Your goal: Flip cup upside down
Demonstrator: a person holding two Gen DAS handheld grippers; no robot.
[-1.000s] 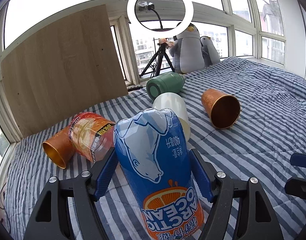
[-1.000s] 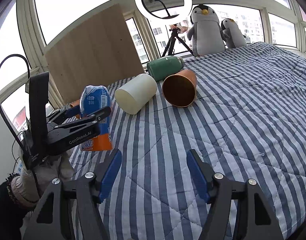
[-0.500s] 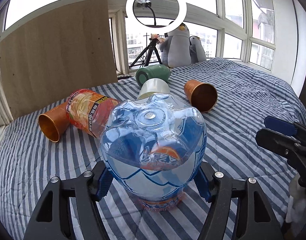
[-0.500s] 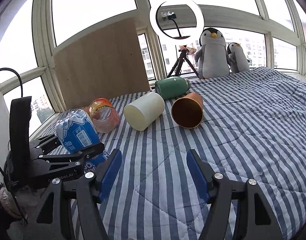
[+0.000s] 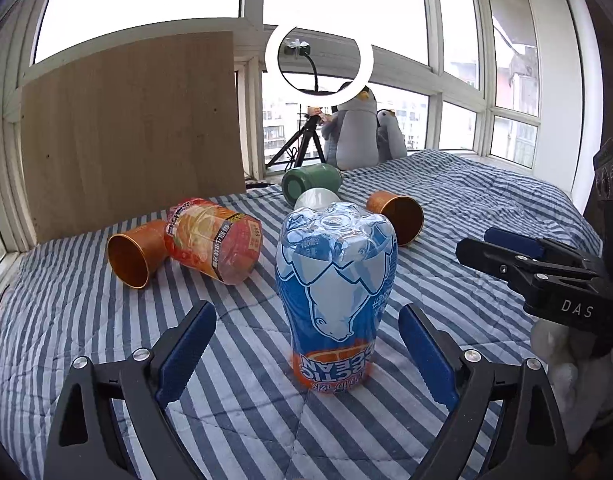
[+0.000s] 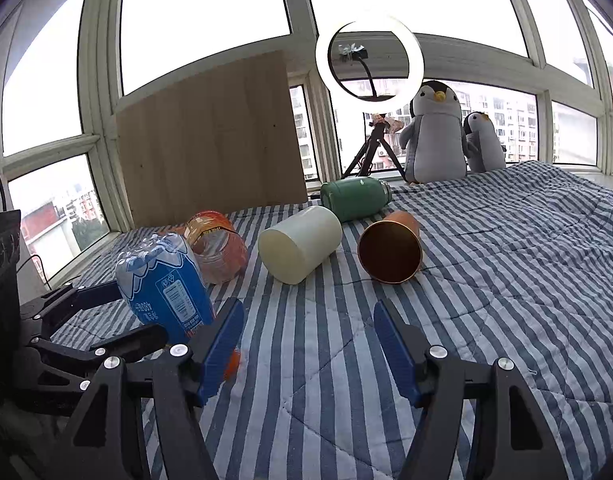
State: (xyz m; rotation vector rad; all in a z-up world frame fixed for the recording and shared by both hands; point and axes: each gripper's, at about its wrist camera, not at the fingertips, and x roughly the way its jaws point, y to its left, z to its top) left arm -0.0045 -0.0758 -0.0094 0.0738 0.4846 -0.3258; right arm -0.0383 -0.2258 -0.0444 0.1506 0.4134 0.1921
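A blue plastic cup [image 5: 336, 296] with a polar bear print stands upside down on the striped bedcover, its mouth on the cloth. It also shows in the right wrist view [image 6: 162, 284]. My left gripper [image 5: 306, 350] is open, its blue pads [image 5: 186, 348] apart on either side of the cup without touching it. My right gripper [image 6: 308, 342] is open and empty over the bedcover, to the right of the cup.
An orange printed cup [image 5: 212, 240], two copper cups [image 5: 132, 254] [image 6: 390, 250], a cream cup [image 6: 300, 244] and a green flask [image 6: 354, 198] lie on their sides behind. A wooden board [image 5: 134, 132], a ring light [image 6: 368, 62] and two penguin toys [image 6: 436, 134] stand by the windows.
My left gripper turned the blue cup over, set it mouth down on the bedcover, opened and drew back. The right gripper moved closer to the left one.
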